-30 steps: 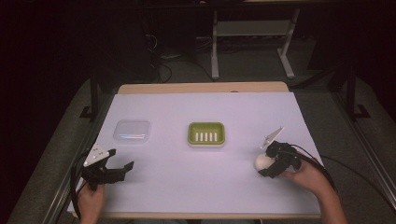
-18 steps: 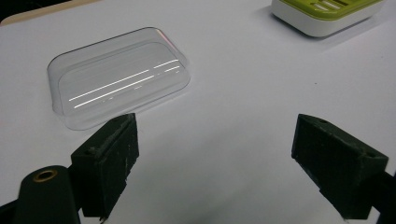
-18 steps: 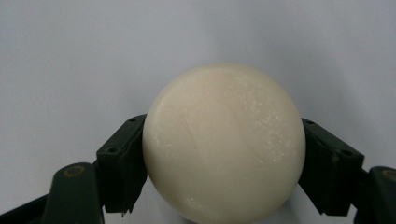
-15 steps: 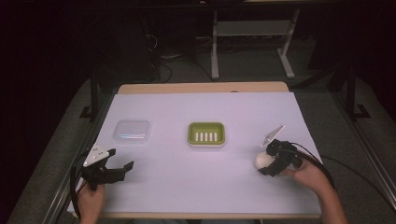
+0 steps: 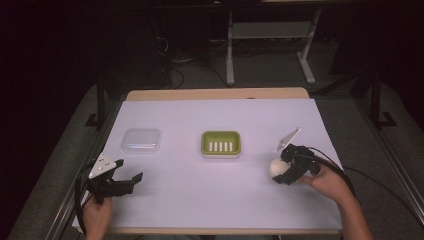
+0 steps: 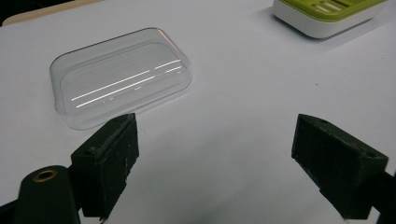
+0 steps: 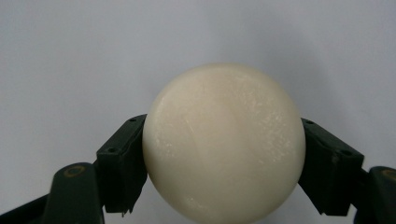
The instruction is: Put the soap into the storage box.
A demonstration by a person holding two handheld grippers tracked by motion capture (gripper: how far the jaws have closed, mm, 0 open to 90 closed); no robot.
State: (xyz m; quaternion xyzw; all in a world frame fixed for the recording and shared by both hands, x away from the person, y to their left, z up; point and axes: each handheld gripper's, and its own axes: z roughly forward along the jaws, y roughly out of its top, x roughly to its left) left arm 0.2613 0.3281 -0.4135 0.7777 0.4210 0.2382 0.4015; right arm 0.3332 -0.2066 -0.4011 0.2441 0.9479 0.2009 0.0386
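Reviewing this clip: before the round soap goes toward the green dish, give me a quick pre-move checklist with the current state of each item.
1. Right tongs grip the soap: ok, a jaw presses each side of it.
2. Green dish vacant: ok, its slotted top is bare.
3. Path from the soap to the dish is free: ok, bare white table cover between them.
4. Left tongs out of the way: ok, open, holding nothing, at the table's near left.
5. Clear lid clear of the dish: ok, it lies apart, left of it.
6. Soap lifted off the table: cannot tell.
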